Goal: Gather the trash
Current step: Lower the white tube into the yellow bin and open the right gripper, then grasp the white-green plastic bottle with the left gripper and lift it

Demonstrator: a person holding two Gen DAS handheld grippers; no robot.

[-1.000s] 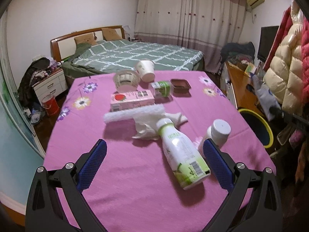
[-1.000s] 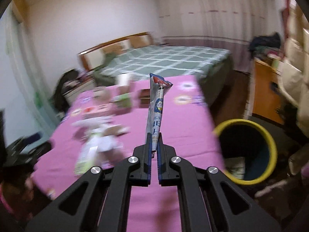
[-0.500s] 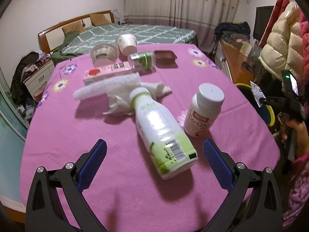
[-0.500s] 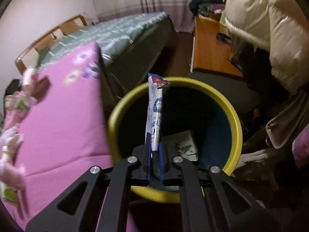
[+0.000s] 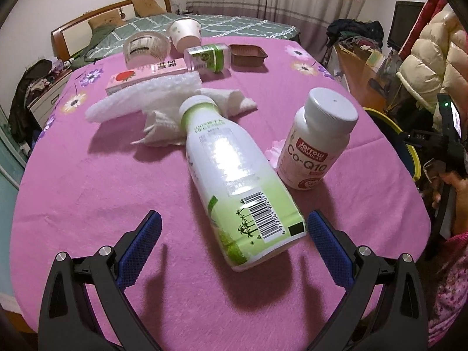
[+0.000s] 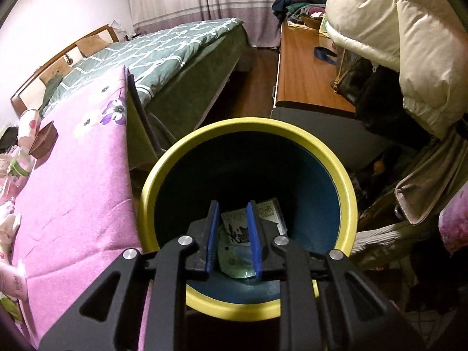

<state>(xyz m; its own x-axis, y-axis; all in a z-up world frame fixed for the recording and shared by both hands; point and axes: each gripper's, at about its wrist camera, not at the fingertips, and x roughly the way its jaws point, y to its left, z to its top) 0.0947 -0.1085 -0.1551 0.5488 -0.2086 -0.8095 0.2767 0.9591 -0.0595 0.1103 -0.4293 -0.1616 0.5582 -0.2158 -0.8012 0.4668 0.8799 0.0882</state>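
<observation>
My left gripper (image 5: 232, 228) is open low over the pink table (image 5: 87, 193). The base of a lying white-and-green drink bottle (image 5: 231, 181) sits between its blue pads (image 5: 140, 242), untouched. A white pill bottle (image 5: 317, 140) stands upright just right of it, and crumpled white paper towels (image 5: 163, 102) lie behind. My right gripper (image 6: 232, 207) hangs over the mouth of the yellow-rimmed bin (image 6: 248, 131); its jaws are opening with nothing between them. Wrappers (image 6: 242, 234) lie at the bin's bottom.
At the table's far end are a pink carton (image 5: 146, 74), a clear tub (image 5: 146, 48), a paper cup (image 5: 185, 33), a small green jar (image 5: 207, 57) and a brown tray (image 5: 247, 54). A bed (image 6: 163, 49), a wooden desk (image 6: 307, 73) and hanging coats (image 6: 389, 29) surround the bin.
My left gripper sank toward the drink bottle, which now lies between the pads. My right gripper swung from the table to the bin and let go of the tall wrapper.
</observation>
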